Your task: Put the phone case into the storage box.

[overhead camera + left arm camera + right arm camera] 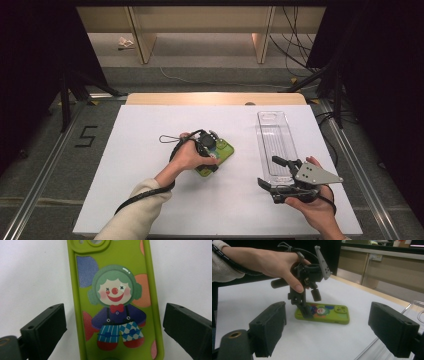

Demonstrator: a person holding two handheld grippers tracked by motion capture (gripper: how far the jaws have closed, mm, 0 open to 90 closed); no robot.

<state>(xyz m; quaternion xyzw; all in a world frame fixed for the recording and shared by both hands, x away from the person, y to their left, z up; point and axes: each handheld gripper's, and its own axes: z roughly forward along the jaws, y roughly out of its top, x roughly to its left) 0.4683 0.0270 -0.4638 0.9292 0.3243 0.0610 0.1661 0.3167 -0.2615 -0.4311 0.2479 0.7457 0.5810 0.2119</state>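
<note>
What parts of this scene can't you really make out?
- Phone case: near end cut off by the bottom edge of the left gripper view.
- Left tool: tips hidden under the hand in the high view.
- Clear tray: cut off by the right gripper view's right edge.

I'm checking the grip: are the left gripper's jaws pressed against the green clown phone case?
No: in the left gripper view the green clown-printed phone case lies between the left gripper jaws with white table showing either side.

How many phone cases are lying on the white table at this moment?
1. The green phone case lies flat near the middle of the table, under the left gripper. No other is seen, though the hand may hide something small.
</note>
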